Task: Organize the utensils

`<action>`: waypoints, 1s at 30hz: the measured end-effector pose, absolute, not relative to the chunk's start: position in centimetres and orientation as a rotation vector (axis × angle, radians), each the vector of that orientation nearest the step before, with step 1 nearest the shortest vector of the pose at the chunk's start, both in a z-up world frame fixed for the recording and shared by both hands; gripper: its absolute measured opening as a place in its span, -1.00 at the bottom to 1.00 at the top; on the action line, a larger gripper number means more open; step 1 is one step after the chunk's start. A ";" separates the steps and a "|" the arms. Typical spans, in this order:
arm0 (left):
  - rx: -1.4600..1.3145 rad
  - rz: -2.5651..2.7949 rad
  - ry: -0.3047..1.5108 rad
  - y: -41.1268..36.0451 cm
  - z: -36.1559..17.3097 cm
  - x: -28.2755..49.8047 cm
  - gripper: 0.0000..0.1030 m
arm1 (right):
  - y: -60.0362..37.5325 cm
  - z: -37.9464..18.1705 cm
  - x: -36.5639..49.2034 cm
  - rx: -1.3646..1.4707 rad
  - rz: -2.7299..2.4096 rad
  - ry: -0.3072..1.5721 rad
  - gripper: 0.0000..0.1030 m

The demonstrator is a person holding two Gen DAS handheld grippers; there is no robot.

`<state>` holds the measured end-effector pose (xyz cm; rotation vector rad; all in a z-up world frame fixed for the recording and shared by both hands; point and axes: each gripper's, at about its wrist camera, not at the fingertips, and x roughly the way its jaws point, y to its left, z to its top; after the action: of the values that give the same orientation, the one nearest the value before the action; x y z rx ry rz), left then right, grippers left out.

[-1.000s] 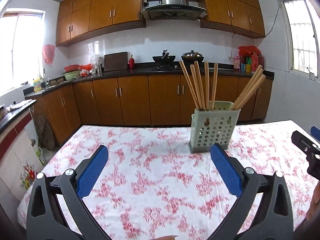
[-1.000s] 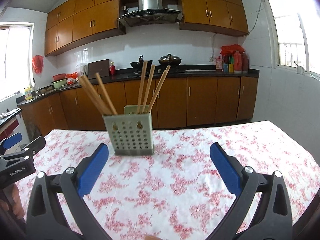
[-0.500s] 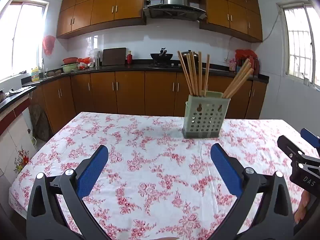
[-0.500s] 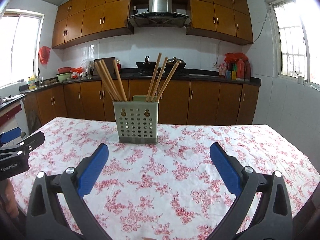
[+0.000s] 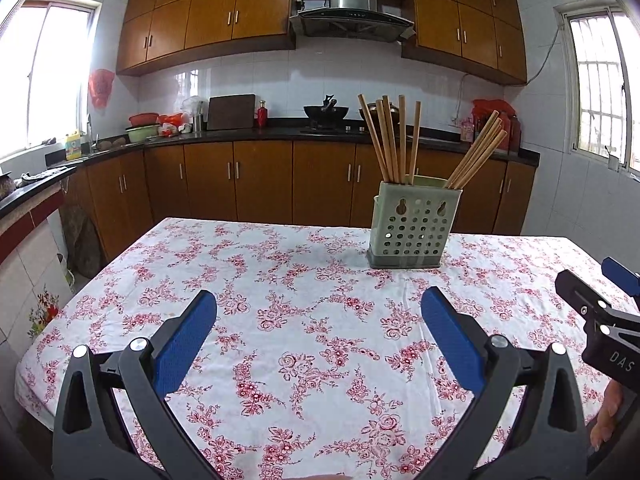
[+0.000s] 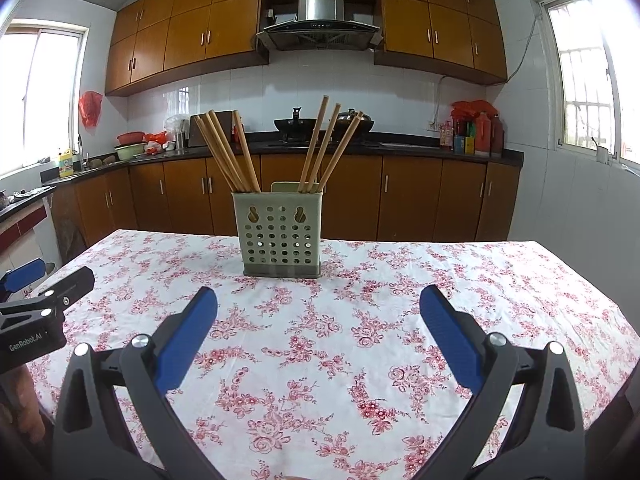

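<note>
A pale green perforated utensil holder [image 5: 412, 226] [image 6: 280, 232] stands upright toward the far side of the floral tablecloth [image 5: 304, 320] [image 6: 320, 344]. Several wooden chopsticks [image 5: 394, 140] [image 6: 230, 152] lean out of it in two bunches. My left gripper [image 5: 318, 320] is open, well short of the holder and to its left, nothing between its blue pads. My right gripper [image 6: 318, 320] is open too, facing the holder from a distance, empty. Each gripper shows at the edge of the other's view: the right one [image 5: 600, 320] and the left one [image 6: 36, 312].
Brown kitchen cabinets [image 5: 260, 184] and a dark counter with a wok [image 6: 296, 124], bottles [image 6: 476, 132] and bowls [image 5: 142, 128] run behind the table. The table's far edge lies just behind the holder. A hand [image 5: 608, 412] shows at the lower right.
Both grippers have pulled back from the holder and levelled out, so it looks smaller and farther away. Both stay open and empty.
</note>
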<state>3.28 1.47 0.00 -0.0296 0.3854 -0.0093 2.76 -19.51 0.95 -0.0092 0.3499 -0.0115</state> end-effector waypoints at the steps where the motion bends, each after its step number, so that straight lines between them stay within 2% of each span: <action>1: -0.030 -0.009 0.387 1.5 0.0 3.3 0.96 | -19.5 0.9 2.7 -0.009 -0.012 0.349 0.92; 30: -0.033 -0.025 0.408 0.9 -0.3 3.4 0.96 | -19.8 0.4 3.0 0.011 -0.028 0.364 0.92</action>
<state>3.44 0.91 -0.27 -0.0329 0.4083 -0.0254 2.97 -19.77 0.43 0.0106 0.3639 -0.0283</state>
